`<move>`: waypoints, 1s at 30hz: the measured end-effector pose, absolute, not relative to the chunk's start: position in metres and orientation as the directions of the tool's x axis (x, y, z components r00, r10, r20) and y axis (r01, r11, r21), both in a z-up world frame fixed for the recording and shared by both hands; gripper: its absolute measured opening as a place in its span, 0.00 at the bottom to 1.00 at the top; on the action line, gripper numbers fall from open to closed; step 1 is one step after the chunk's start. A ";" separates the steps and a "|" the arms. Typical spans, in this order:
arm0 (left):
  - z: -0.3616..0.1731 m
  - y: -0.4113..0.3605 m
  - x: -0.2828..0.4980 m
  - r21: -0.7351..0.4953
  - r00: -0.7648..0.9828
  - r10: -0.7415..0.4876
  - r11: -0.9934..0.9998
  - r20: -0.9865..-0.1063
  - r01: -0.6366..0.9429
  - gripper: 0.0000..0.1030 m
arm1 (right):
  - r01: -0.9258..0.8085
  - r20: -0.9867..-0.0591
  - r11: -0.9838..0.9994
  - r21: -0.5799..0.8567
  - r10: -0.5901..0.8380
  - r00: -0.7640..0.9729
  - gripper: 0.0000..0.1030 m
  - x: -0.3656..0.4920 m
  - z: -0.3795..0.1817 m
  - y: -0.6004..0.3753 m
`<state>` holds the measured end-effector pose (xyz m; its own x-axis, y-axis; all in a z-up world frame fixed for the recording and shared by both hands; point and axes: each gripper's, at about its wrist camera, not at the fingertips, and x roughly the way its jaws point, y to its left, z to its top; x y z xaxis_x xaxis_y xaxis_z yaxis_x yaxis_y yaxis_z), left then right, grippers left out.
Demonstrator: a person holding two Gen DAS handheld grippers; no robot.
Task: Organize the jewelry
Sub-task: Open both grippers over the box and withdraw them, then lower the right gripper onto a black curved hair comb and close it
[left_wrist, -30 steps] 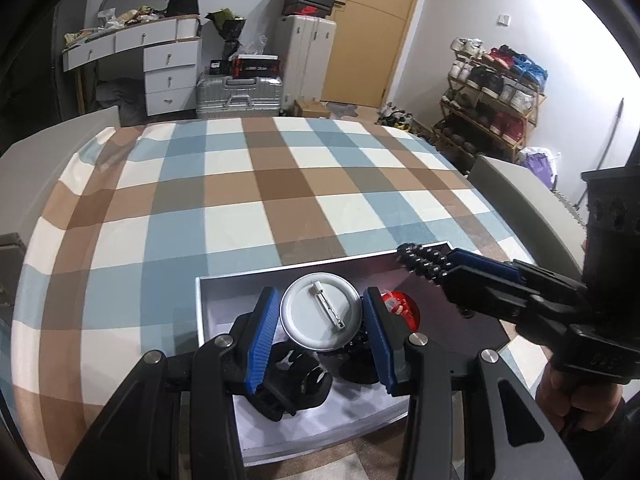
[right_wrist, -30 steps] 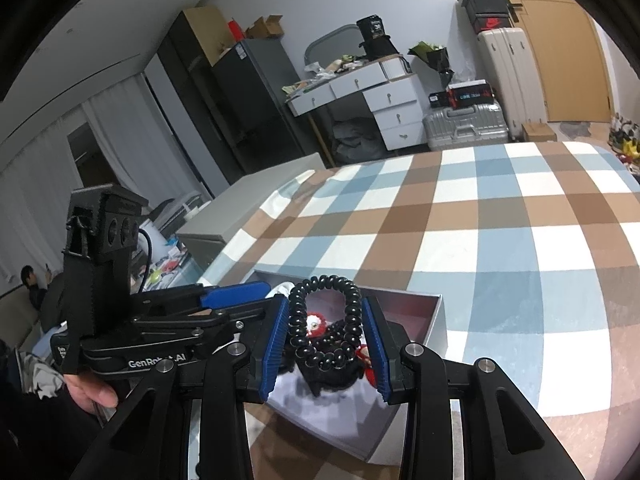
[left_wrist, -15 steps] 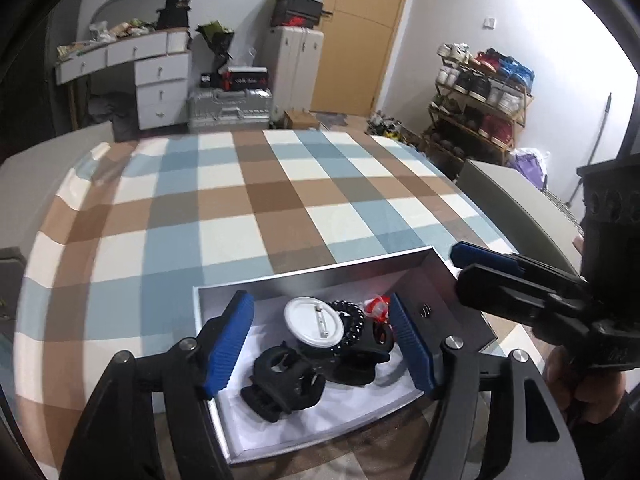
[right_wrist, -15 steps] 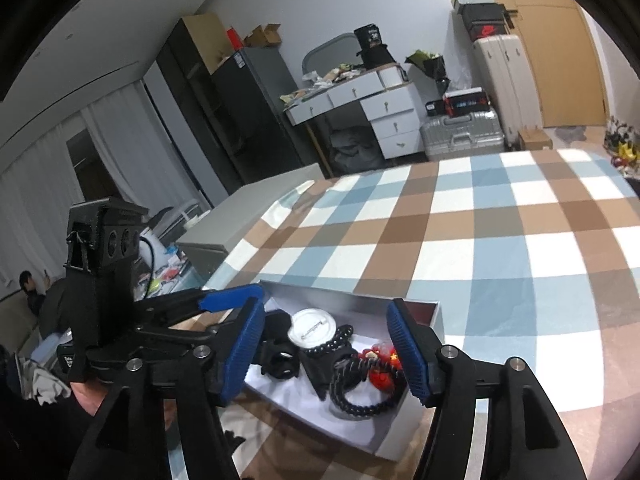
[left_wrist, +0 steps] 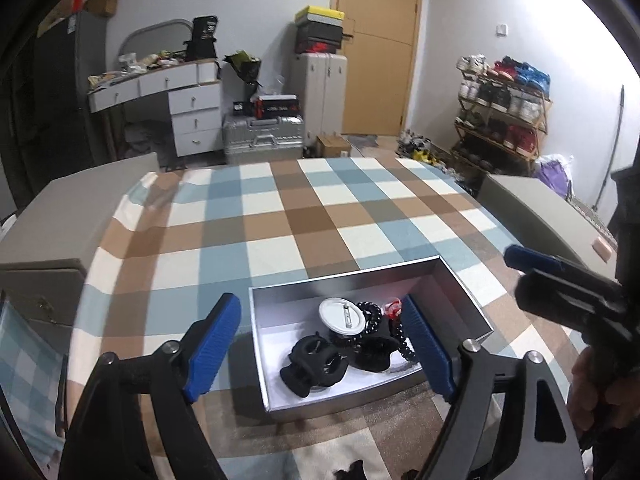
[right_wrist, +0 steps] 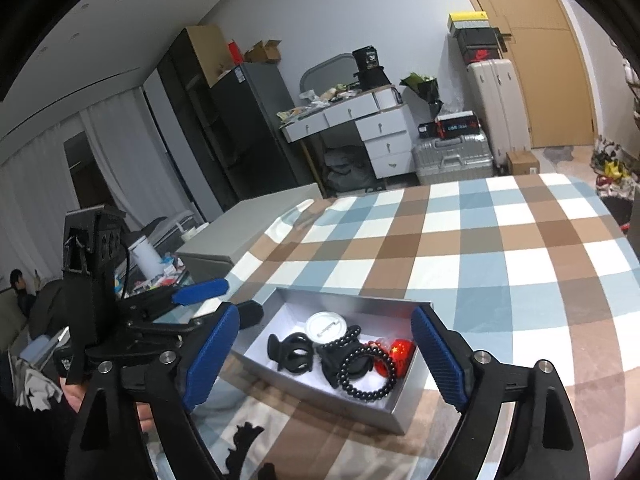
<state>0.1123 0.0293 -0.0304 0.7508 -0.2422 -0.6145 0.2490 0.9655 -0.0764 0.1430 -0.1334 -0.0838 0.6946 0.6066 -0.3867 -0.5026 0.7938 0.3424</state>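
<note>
A silver box (left_wrist: 460, 284) (right_wrist: 400, 412) sits on the checked cloth. Inside lie a round white badge (left_wrist: 340, 316) (right_wrist: 326, 325), a black hair claw (left_wrist: 314, 364) (right_wrist: 294, 354), a black bead bracelet (right_wrist: 366, 372) (left_wrist: 402, 340) and a red piece (right_wrist: 402, 352) (left_wrist: 392, 307). My left gripper (left_wrist: 324, 348) hangs above the box's near side, its jaws still opening with nothing between the pads. My right gripper (right_wrist: 326, 360) hovers above the box's near edge, its jaws also opening and empty. Each gripper shows at the other view's edge.
The blue, brown and white checked cloth (left_wrist: 304, 216) covers the table. Grey cabinets (left_wrist: 60, 216) (left_wrist: 536, 208) flank it. A black item (right_wrist: 240, 444) lies on the cloth near the front. A desk, suitcases and a shoe rack stand at the far walls.
Both grippers have opened wide and drawn back and up from the box. The badge left the left gripper and the bead bracelet left the right; both now lie in the box.
</note>
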 end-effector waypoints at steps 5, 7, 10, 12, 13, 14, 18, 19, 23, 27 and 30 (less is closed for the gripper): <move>-0.026 0.035 0.104 -0.065 0.766 -0.205 0.976 -0.609 0.210 0.80 | -0.504 -0.373 0.797 0.334 0.602 0.706 0.90 0.125 -0.079 -0.136; -0.026 0.037 0.100 -0.060 0.772 -0.190 0.979 -0.607 0.193 0.80 | -0.507 -0.369 0.797 0.328 0.602 0.708 0.90 0.119 -0.078 -0.136; -0.024 0.042 0.092 -0.048 0.784 -0.156 0.986 -0.600 0.159 0.81 | -0.513 -0.365 0.797 0.318 0.603 0.710 0.90 0.108 -0.077 -0.136; -0.025 0.045 0.087 -0.051 0.788 -0.145 0.988 -0.598 0.144 0.84 | -0.517 -0.366 0.795 0.317 0.606 0.706 0.90 0.102 -0.077 -0.136; -0.025 0.046 0.084 -0.054 0.790 -0.143 0.989 -0.597 0.138 0.85 | -0.521 -0.367 0.793 0.316 0.609 0.703 0.90 0.097 -0.078 -0.136; -0.025 0.047 0.081 -0.055 0.792 -0.142 0.989 -0.593 0.136 0.85 | -0.523 -0.369 0.792 0.314 0.609 0.702 0.90 0.094 -0.079 -0.136; -0.026 0.046 0.064 -0.024 0.813 -0.122 0.991 -0.569 0.132 0.86 | -0.535 -0.396 0.788 0.304 0.615 0.682 0.90 0.082 -0.088 -0.130; -0.027 0.046 0.061 -0.015 0.816 -0.114 0.992 -0.567 0.128 0.88 | -0.539 -0.406 0.788 0.298 0.616 0.676 0.90 0.080 -0.091 -0.128; -0.035 0.050 0.049 -0.036 0.810 -0.122 0.992 -0.573 0.124 0.92 | -0.560 -0.453 0.791 0.247 0.605 0.655 0.90 0.066 -0.108 -0.115; -0.053 0.052 0.038 -0.059 0.781 -0.114 0.993 -0.614 0.099 0.92 | -0.566 -0.506 0.801 0.195 0.577 0.642 0.90 0.056 -0.128 -0.104; -0.068 0.052 0.026 -0.077 0.753 -0.112 0.994 -0.648 0.082 0.92 | -0.560 -0.543 0.813 0.160 0.546 0.638 0.90 0.050 -0.144 -0.100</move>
<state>0.0263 0.0520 -0.0677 0.7533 -0.1122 -0.6480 0.0816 0.9937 -0.0772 0.0502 -0.1003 -0.1440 0.6380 0.5462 -0.5428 -0.5597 0.8131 0.1604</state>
